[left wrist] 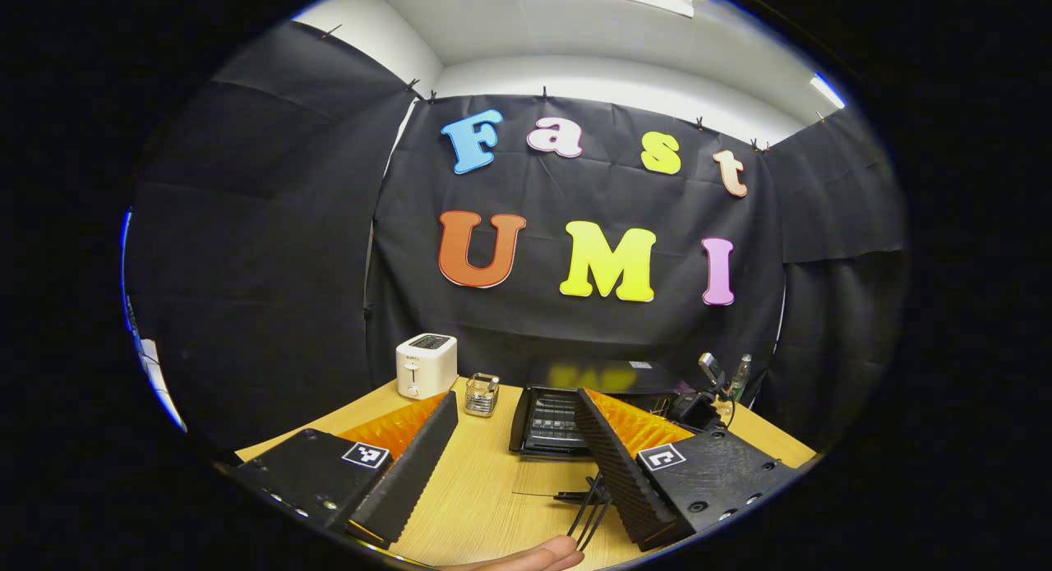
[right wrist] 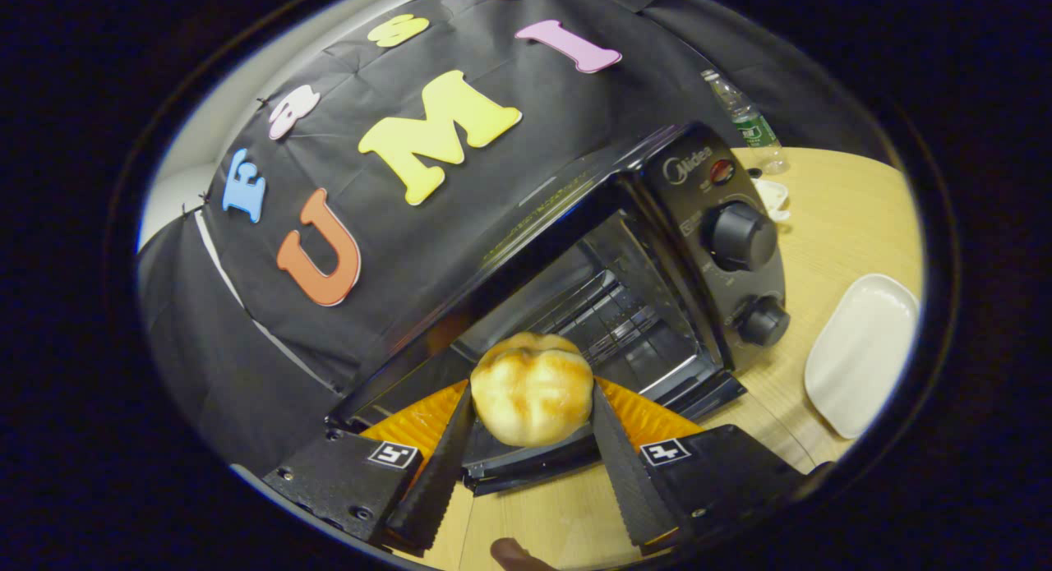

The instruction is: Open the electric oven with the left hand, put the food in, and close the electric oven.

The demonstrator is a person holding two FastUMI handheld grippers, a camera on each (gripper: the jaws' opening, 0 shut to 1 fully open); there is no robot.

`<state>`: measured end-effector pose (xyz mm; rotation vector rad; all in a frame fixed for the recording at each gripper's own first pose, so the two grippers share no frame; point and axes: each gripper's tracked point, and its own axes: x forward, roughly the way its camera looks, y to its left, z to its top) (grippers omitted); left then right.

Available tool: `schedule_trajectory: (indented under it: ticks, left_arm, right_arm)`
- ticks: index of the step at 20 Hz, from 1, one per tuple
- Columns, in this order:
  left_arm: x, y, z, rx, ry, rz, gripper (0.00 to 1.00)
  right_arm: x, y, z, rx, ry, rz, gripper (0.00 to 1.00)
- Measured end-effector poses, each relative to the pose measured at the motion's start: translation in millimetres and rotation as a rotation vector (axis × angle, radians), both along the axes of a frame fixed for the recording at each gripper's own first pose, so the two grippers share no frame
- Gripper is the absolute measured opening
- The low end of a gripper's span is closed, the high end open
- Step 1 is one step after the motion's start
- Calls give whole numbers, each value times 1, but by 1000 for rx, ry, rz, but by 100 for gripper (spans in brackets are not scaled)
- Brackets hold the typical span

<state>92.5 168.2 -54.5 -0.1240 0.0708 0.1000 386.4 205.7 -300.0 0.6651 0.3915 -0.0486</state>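
Left tongs (left wrist: 514,464): standing wide apart and holding nothing, hovering above the desk (left wrist: 485,489) and facing the oven (left wrist: 575,407) from well back. A fingertip (left wrist: 534,559) is showing at the bottom edge of the left gripper view, beside thin black wires (left wrist: 592,509).

Right tongs (right wrist: 530,439): gripping a bread bun (right wrist: 532,398), both fingers pressing on its sides. The bun is sitting between the fingers, raised above the desk (right wrist: 830,226), right at the oven's (right wrist: 625,250) open mouth, over the front edge of the lowered door (right wrist: 526,464).

Oven: black, standing on the desk against the booth wall. Its door is hanging open, folded down toward the front. In the right gripper view the wire rack (right wrist: 608,308) inside is showing, and two round knobs (right wrist: 742,236) are sitting on the control panel, one above the other.

Toaster (left wrist: 426,364): white, standing on the desk well to the left of the oven in the left gripper view.

Small clear holder (left wrist: 482,394): standing between the toaster and the oven, something metal inside it; what, I cannot tell.

White dish (right wrist: 863,353): lying on the desk near the oven's knob side, apart from it.

Plastic bottle (right wrist: 744,115): standing upright at the back of the desk, beyond the oven's control panel.
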Motion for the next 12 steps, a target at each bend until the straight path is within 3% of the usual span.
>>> schedule_trajectory:
  ticks: [3, 6, 9, 12]
  left_arm:
    - [4, -7, -6, -21, 22, -37, 94]
    - [8, -1, -6, -4, 19, -25, 94]
    - [11, -4, -14, 10, 35, -34, 94]
    - [11, -3, -19, 19, 54, -37, 94]
  right_arm:
    - [26, 2, -7, 15, -7, -30, 82]
    - [44, 3, -1, -28, -65, -28, 82]
    - [50, 9, -3, -148, -98, 1, 82]
    - [52, 6, -16, -192, -78, 22, 83]
